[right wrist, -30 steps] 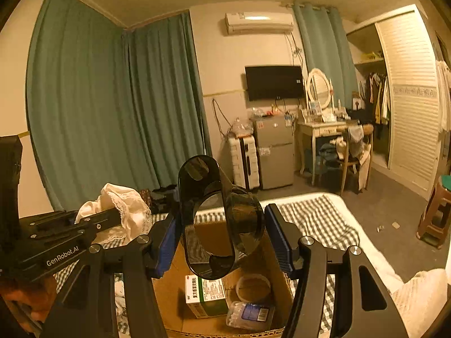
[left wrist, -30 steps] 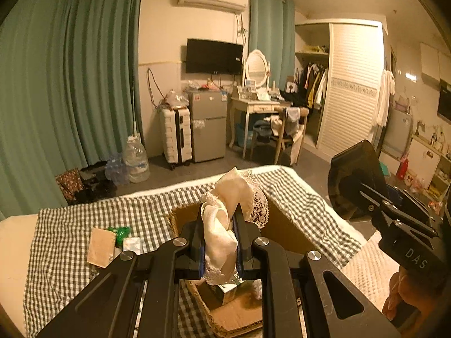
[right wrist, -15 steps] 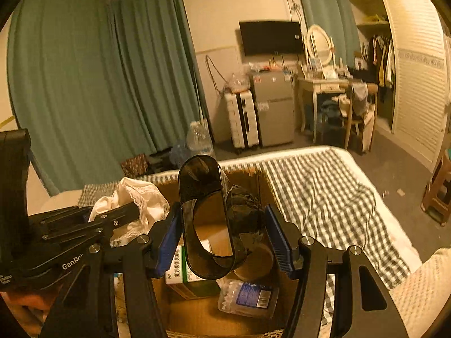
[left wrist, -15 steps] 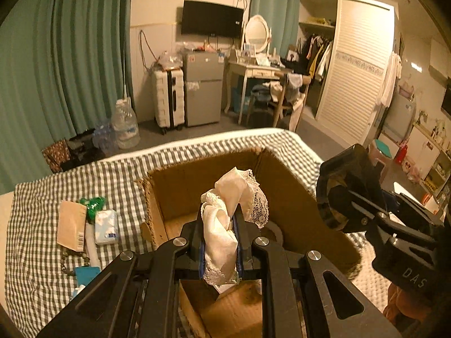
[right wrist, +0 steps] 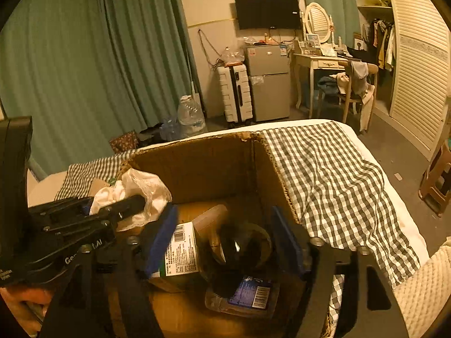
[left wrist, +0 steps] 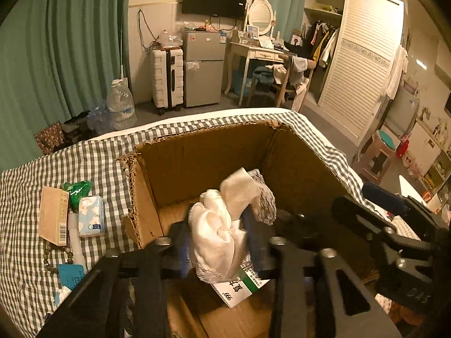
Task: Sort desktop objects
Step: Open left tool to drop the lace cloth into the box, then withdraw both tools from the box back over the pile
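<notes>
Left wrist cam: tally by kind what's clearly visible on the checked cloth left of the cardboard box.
Tan carton: 1
Soft packs: 2, green pack, tissue pack
White tube: 1
Bead string: 1
Teal card: 1
Total: 6

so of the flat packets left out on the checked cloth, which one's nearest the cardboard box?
The white-and-blue tissue pack. It lies closest to the box wall; the tan carton sits beyond it, and the teal card is nearer the camera.
</notes>
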